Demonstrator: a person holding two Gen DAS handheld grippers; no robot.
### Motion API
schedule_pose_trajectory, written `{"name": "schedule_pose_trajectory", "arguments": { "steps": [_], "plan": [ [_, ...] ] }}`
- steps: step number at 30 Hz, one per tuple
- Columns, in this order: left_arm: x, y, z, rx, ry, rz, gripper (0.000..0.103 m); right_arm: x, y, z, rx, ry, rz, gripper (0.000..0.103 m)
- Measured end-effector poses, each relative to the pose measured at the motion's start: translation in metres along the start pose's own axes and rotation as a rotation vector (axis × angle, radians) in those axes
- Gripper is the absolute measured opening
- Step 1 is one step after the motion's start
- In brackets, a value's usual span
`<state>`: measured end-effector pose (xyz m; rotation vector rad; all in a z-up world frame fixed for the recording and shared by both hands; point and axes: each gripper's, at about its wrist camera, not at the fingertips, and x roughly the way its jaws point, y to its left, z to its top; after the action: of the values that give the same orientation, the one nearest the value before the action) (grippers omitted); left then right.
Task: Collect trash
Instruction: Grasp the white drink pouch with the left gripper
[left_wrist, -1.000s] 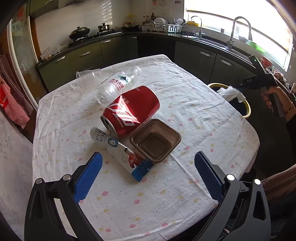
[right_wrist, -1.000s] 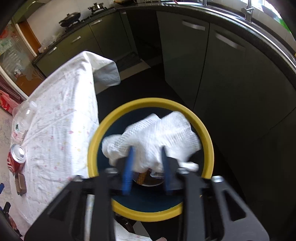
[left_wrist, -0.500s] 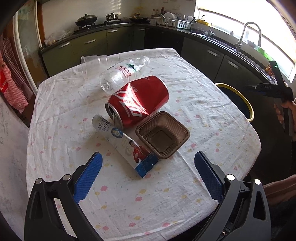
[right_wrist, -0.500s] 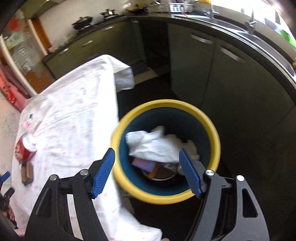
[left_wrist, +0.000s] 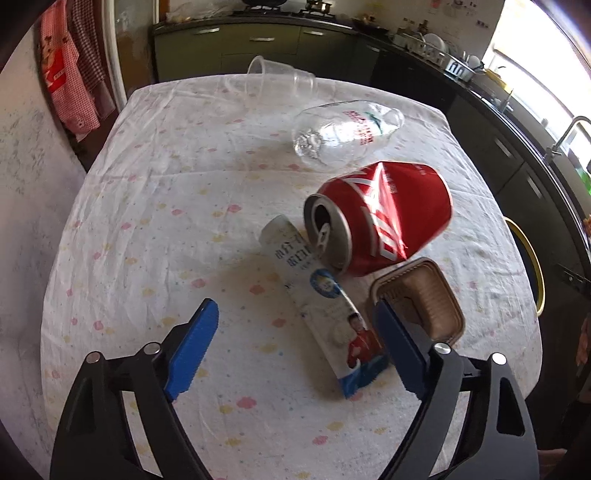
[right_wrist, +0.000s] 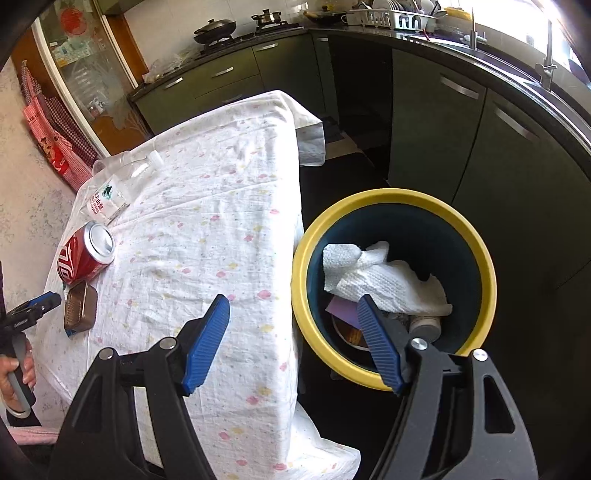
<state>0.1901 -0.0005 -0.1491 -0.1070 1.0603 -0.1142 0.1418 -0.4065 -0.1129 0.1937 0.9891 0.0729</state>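
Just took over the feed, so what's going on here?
Trash pickup, part done. Both claws are open and empty. The right claw hangs between the table edge and the bin, where a paper towel lies on other rubbish. The left claw hovers low over the table, astride the milk carton. Also on the table: the can, brown tray, bottle and cup, all lying untouched.
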Motion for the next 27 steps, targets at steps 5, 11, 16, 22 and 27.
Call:
{"name": "schedule_pose_trajectory", "arguments": {
  "steps": [5,11,16,22,27],
  "plan": [
    [0.010,0.006,0.004,-0.023,0.008,0.021,0.079,0.005,0.000,-0.003,0.003,0.013,0.007,0.068],
    [0.022,-0.007,0.008,0.013,0.033,0.028,0.069,0.013,0.002,-0.005,0.001,0.031,0.019,0.068],
    [0.019,-0.009,0.004,0.036,0.057,0.013,0.069,0.014,0.006,-0.006,-0.012,0.042,0.026,0.068],
    [0.009,-0.006,-0.009,0.023,0.118,-0.080,0.069,0.016,0.009,-0.005,-0.016,0.049,0.035,0.068],
    [0.003,-0.015,-0.013,0.072,0.106,-0.051,0.067,0.018,0.014,-0.006,-0.023,0.056,0.045,0.069]
  ]
}}
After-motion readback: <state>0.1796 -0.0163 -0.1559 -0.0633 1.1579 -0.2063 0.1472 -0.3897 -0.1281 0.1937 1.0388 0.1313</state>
